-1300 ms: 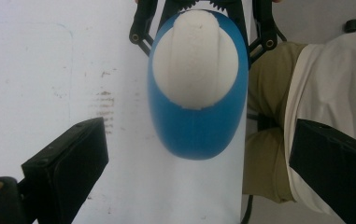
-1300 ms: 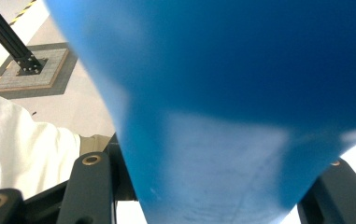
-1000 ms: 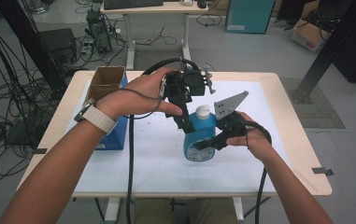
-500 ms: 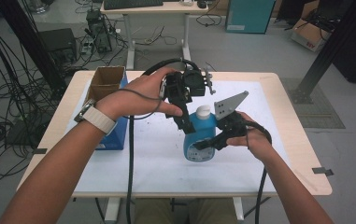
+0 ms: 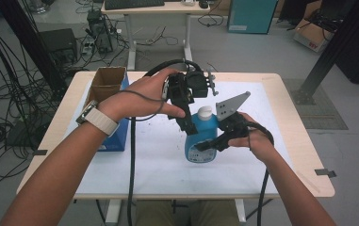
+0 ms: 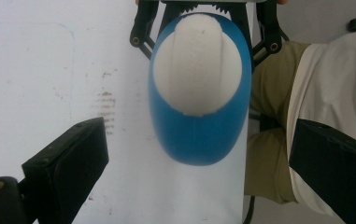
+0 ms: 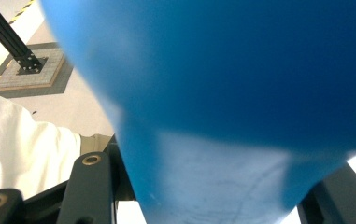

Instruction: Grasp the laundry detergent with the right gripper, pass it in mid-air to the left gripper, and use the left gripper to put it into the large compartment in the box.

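— Where did the blue plastic bottle with the white cap (image 5: 203, 135) stand?

— Upright on the white-covered bench (image 5: 149, 155), near its middle, clamped around the body by the right tongs (image 5: 213, 141).

— And the left tongs (image 5: 186, 123)?

— They hung above the cap, pointing down, spread wide, touching nothing. A brown cardboard box (image 5: 105, 81) sat well apart at the bench's left edge.

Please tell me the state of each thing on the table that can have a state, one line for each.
blue bottle: upright on the table, white cap on.
right gripper: jaws shut on the blue bottle body.
left gripper: jaws open, above the cap, not touching it.
cardboard box: open at the top.
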{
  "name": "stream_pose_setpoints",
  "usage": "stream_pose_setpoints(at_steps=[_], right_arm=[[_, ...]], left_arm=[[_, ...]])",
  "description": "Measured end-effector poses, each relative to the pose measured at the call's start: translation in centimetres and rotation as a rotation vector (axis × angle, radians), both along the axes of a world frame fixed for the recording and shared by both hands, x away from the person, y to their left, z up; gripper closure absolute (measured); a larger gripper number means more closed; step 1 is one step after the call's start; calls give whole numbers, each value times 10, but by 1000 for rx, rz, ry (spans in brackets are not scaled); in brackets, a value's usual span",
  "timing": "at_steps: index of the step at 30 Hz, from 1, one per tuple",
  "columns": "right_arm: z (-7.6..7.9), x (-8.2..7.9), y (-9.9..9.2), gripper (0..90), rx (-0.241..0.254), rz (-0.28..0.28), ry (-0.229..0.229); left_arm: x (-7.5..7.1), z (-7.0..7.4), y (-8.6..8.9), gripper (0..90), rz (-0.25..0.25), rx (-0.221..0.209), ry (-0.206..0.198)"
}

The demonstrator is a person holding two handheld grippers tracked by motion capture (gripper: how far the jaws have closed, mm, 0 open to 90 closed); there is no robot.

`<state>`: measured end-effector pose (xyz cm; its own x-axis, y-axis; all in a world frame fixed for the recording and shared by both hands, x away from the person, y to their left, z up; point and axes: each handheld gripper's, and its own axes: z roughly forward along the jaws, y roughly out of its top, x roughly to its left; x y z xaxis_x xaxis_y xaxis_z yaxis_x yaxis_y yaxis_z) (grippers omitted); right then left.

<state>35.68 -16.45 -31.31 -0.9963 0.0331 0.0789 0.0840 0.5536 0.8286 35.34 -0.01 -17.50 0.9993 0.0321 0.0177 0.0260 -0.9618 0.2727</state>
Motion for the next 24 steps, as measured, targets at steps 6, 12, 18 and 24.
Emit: stream_pose_setpoints(at_steps=[6, 12, 18, 24], right_arm=[[2, -1, 2, 428, -1, 7, 5], [2, -3, 4, 428, -7, 12, -2], [3, -4, 4, 428, -7, 16, -2], [4, -5, 5, 428, -4, 21, -4]], left_arm=[[1, -3, -4, 57, 10, -9, -2], [1, -9, -10, 68, 10, -14, 5], [2, -14, -15, 69, -2, -6, 11], [3, -21, -19, 67, -1, -16, 32]])
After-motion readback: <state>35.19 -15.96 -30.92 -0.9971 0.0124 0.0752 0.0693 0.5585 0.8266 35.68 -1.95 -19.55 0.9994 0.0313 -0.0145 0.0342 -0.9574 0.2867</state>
